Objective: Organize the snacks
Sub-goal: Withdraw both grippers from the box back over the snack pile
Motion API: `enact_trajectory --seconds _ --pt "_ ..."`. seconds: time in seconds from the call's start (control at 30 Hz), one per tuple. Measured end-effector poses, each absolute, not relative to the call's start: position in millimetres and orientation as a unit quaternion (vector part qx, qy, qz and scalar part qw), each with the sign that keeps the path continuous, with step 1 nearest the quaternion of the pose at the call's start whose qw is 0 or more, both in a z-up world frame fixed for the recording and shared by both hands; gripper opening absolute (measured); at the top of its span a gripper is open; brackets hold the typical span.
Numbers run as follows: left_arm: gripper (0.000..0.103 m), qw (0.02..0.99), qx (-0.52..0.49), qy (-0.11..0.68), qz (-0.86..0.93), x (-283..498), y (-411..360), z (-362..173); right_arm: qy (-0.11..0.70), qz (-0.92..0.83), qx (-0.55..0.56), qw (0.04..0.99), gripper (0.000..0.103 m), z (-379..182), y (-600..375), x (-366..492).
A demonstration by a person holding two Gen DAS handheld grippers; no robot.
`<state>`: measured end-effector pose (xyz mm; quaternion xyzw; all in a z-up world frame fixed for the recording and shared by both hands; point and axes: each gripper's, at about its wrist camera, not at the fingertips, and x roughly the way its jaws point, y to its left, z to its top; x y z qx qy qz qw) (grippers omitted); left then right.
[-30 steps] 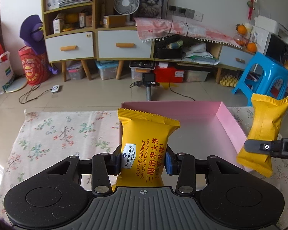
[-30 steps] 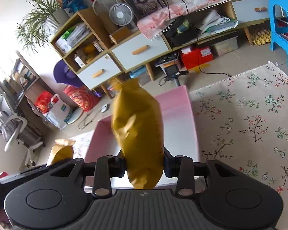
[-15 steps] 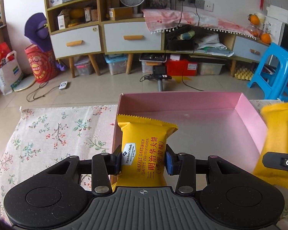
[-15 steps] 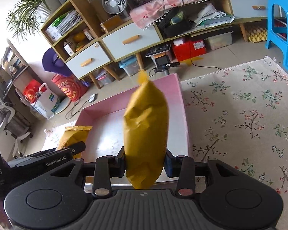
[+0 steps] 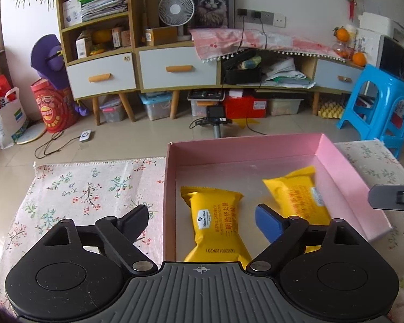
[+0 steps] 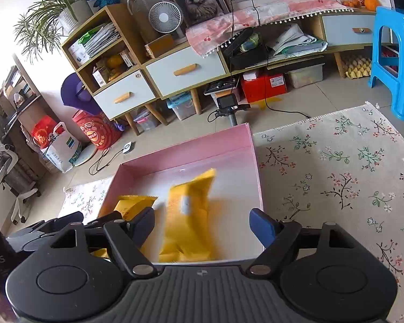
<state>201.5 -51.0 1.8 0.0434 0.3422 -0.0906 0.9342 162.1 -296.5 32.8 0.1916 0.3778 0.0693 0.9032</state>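
A floral cloth (image 5: 94, 188) covers the counter on the left, and a shallow pink box (image 5: 169, 188) sits on it just to the right. The left gripper (image 5: 202, 216) hovers over the box's near left corner with its fingers spread wide, holding nothing. Below it a yellow waffle sandwich packet (image 5: 215, 220) lies flat on the box floor, label up. Just beside it to the right, a second yellow packet (image 5: 296, 196) lies in the box, blurred and angled. The right gripper (image 6: 202, 224) hangs above that packet, its fingers also spread apart and empty. Further right the cloth continues past the box wall.
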Motion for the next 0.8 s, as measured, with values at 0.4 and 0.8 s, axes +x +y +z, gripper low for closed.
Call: enact_trajectory --seconds 0.4,0.8 --pt "0.095 0.930 0.092 0.334 -0.123 152.8 -41.4 14.5 0.374 0.059 0.185 0.907 0.083 43.0 -290.3 137.0" --pt "0.098 0.928 0.077 0.344 -0.121 105.0 -6.0 17.0 0.371 0.052 0.149 0.915 0.089 56.1 -276.1 104.9"
